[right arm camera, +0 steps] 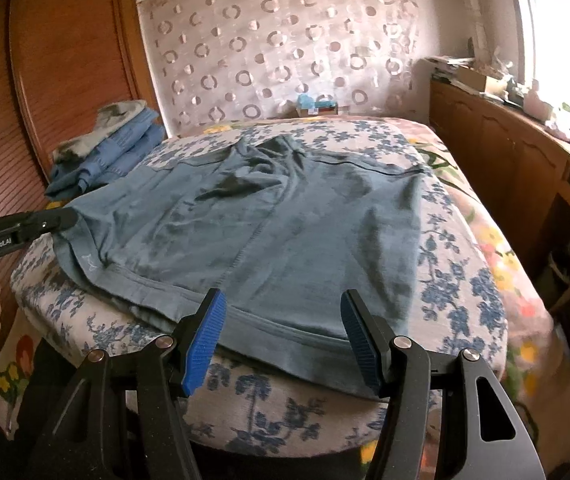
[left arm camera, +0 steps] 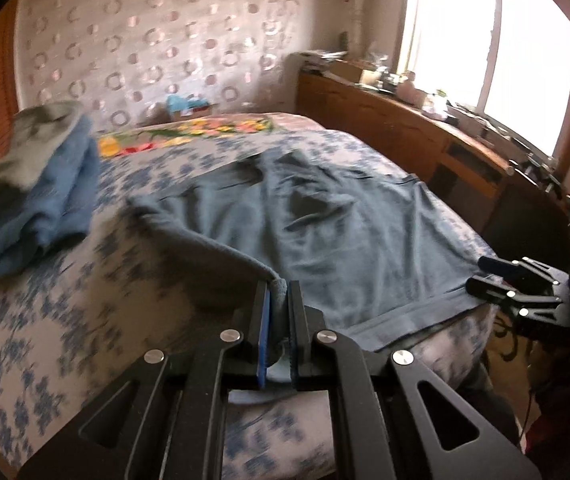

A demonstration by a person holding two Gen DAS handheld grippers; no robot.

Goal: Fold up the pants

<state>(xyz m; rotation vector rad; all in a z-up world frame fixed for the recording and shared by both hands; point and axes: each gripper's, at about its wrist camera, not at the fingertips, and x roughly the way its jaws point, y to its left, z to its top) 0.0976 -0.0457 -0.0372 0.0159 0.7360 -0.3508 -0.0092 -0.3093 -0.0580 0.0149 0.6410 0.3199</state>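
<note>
Grey-blue pants (right arm camera: 269, 224) lie spread on the bed with the waistband toward me; they also show in the left wrist view (left arm camera: 325, 232). My left gripper (left arm camera: 279, 292) is shut on the left corner of the waistband and lifts it slightly off the bed. It shows from the side in the right wrist view (right arm camera: 67, 218). My right gripper (right arm camera: 283, 320) is open, its blue pads (right arm camera: 205, 344) on either side of the waistband hem at the bed's near edge. It also shows in the left wrist view (left arm camera: 485, 276) at the pants' right corner.
The bed (right arm camera: 461, 296) has a blue floral cover. A pile of folded blue and grey clothes (right arm camera: 117, 148) sits at its far left by a wooden wardrobe (right arm camera: 45, 60). A cluttered wooden cabinet (right arm camera: 525, 152) runs along the right under the window.
</note>
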